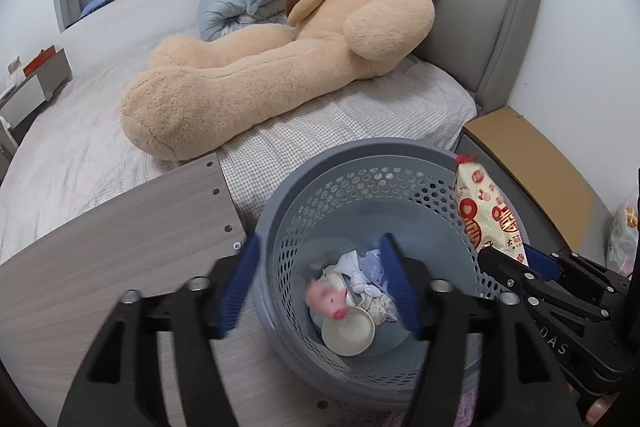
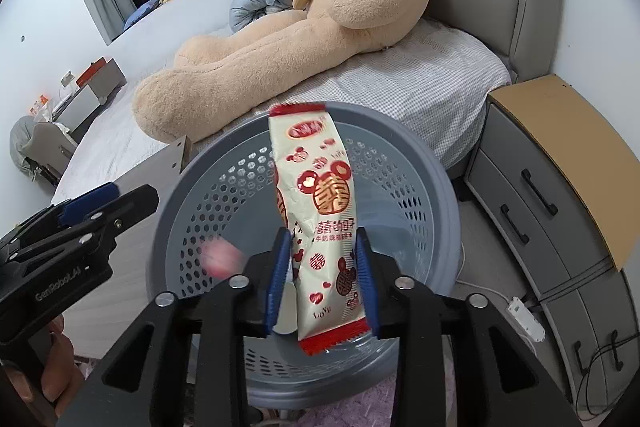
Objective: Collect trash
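Observation:
A grey perforated trash basket (image 1: 360,149) (image 2: 404,131) stands beside the bed, with crumpled paper (image 1: 370,281) and a white cup (image 1: 348,333) at its bottom. My left gripper (image 1: 318,239) (image 2: 120,195) hangs open over the basket. A blurred pink piece of trash (image 1: 326,301) (image 2: 220,253) is in the air below its jaws, inside the basket. My right gripper (image 2: 322,231) (image 1: 508,259) is over the basket's right rim, shut on the lower part of a cream and red snack wrapper (image 2: 320,187) (image 1: 486,211), which stands upright.
A big tan teddy bear (image 1: 280,47) lies on the bed (image 1: 360,115) behind the basket. A wood-grain board (image 1: 120,235) lies left of the basket. A grey nightstand (image 2: 540,179) with drawers stands right, with a white power strip (image 2: 526,319) on the floor.

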{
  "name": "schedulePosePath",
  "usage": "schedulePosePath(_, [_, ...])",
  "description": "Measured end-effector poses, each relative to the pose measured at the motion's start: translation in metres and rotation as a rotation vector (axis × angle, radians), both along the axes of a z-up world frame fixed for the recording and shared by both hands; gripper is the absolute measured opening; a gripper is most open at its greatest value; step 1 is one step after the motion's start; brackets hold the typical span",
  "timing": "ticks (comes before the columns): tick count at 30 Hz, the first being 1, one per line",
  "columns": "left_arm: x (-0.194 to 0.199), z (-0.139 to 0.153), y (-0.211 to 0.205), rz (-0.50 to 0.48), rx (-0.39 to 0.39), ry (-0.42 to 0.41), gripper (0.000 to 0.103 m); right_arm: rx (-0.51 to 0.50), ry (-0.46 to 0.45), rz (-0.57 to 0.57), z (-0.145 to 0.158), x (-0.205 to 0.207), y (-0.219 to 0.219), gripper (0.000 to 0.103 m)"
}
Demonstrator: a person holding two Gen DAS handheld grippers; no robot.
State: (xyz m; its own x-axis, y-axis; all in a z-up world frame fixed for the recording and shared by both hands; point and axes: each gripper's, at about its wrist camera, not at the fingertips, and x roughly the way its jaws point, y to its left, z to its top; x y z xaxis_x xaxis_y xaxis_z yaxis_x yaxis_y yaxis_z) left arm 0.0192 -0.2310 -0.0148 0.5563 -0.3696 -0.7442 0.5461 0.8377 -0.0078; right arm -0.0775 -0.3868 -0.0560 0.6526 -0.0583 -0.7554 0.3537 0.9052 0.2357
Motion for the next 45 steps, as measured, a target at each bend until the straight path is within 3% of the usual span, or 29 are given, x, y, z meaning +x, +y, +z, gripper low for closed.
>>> schedulePosePath(3, [0.004,0.0,-0.002,0.012,0.003,-0.005,0.074,-0.005,-0.007,-0.012,0.0,0.002,-0.003,0.049])
schedulePosePath(21, [0.003,-0.001,0.0,0.056,0.021,-0.008,0.091,0.015,0.007,-0.025,-0.008,-0.004,-0.002,0.05])
schedulePosePath(30, [0.001,0.003,0.005,0.075,0.022,-0.024,0.096,0.007,0.0,-0.027,-0.005,-0.006,-0.002,0.06])
schedulePosePath(45, [-0.001,0.009,0.013,0.097,0.024,-0.036,0.097,-0.016,-0.012,-0.038,0.004,-0.01,0.004,0.063])
